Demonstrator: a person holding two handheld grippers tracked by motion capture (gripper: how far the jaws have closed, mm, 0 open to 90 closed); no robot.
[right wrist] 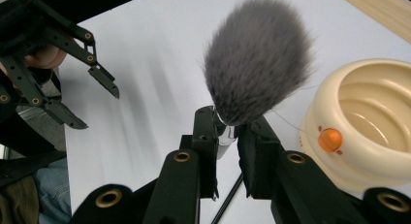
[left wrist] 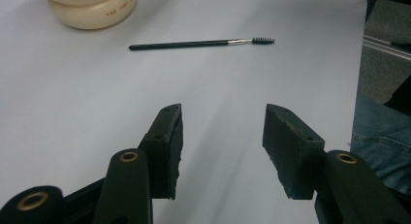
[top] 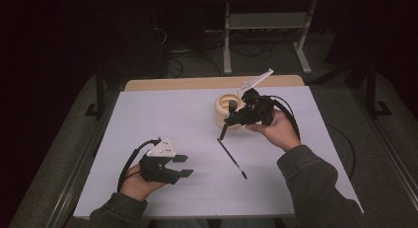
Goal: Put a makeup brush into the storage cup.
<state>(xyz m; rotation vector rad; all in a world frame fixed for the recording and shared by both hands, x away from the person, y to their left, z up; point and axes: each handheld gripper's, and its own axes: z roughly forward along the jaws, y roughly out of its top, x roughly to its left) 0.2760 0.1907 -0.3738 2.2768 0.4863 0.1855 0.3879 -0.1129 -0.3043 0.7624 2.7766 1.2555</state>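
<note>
- High view: the right gripper (top: 231,114) holds a brush (top: 228,120) upright beside the bowl (top: 227,111); a spoolie (top: 231,158) lies between the hands.
- Left gripper view: jaws apart, empty; the spoolie (left wrist: 201,43) lies crosswise ahead.
- Right gripper view: jaws clamped on the brush (right wrist: 257,59) ferrule, bowl (right wrist: 361,129) just beside.
</note>
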